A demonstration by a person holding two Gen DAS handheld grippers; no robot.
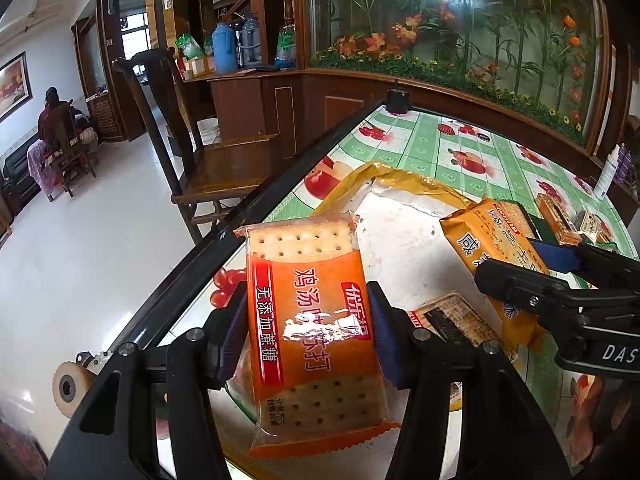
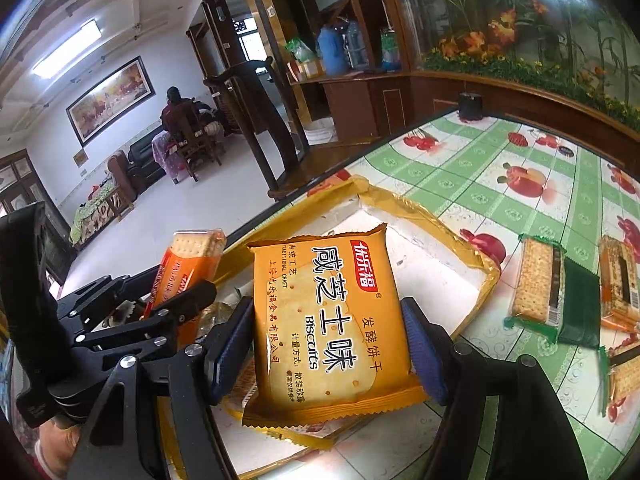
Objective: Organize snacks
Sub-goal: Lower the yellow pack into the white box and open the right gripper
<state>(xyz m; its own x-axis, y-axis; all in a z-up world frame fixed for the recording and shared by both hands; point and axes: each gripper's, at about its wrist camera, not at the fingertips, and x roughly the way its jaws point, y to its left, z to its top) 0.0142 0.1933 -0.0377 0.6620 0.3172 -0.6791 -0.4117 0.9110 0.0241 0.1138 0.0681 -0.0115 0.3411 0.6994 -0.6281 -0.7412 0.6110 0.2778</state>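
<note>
Left hand-held gripper (image 1: 306, 344): gripping the orange pack (image 1: 312, 336), lower centre, above the tray (image 1: 404, 240).
Right hand-held gripper (image 2: 326, 350): gripping the yellow pack (image 2: 328, 320), centre, over the tray's stack.
Advice: lowering each flat, releasing only once seated inside the rim.
Surface (image 2: 500, 152): loose packs waiting right.

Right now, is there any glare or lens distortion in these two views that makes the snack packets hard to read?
Left wrist view: a bright glare patch on the orange cracker packet washes out part of its print, and the fisheye curves the table edge. Right wrist view: the yellow biscuit packet reads sharply, with no strong glare; the edges of the picture darken and bend.
</note>
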